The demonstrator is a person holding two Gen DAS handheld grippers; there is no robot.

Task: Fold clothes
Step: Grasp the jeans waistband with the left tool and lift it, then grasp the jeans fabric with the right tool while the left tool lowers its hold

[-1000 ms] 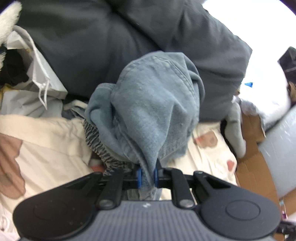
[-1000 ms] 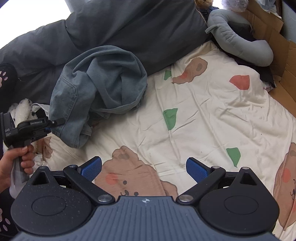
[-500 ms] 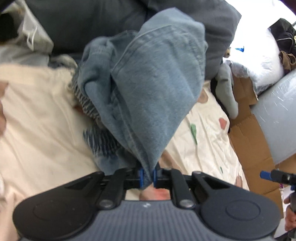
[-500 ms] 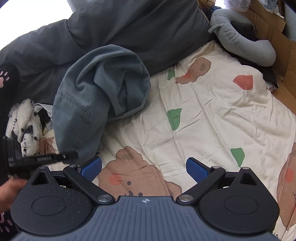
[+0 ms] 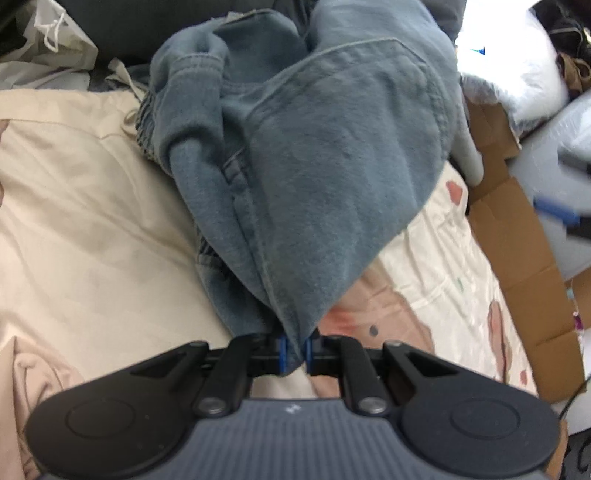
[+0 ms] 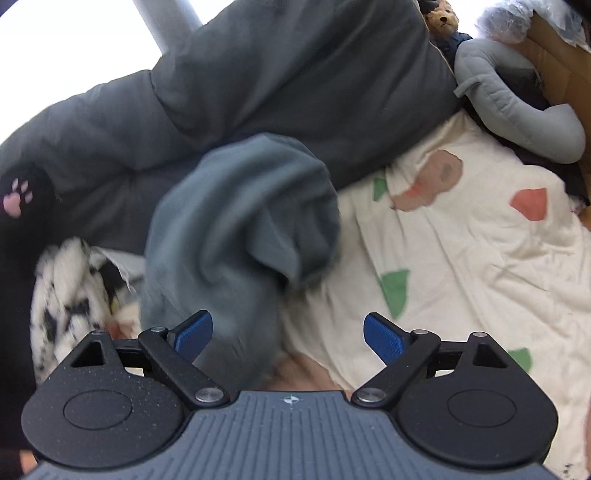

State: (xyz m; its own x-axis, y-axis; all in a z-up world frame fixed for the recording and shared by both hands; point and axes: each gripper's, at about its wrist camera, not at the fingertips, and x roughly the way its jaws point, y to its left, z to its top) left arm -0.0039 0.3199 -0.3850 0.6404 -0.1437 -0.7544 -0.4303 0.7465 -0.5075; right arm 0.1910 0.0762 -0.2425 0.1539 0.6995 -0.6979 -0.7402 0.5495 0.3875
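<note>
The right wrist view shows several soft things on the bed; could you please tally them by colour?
Blue-grey garment: 1
Dark grey duvet: 1
Light grey padded cushion: 1
Black-and-white fluffy plush: 1
Brown teddy bear: 1
Total: 5

The garment [image 5: 332, 177] is a faded blue-grey, with slightly paler stitching along its seams and a darker ribbed band at one edge. The sheet [image 6: 461, 258] under it is cream, printed with green leaf shapes, coral-red patches and pinkish-brown bear figures. Behind lies a duvet [image 6: 277, 81] — plain charcoal grey. A long cushion [image 6: 517, 110] at the far corner is pale grey. A plush toy [image 6: 66, 291] on the near side is white with black spots, and beside it a black fabric [image 6: 22, 195] carries a pink paw print. The cardboard [image 5: 517, 236] is plain brown. Both tools are black with ribbed grey bodies — the fingertips [image 6: 382, 338] are bright blue.
</note>
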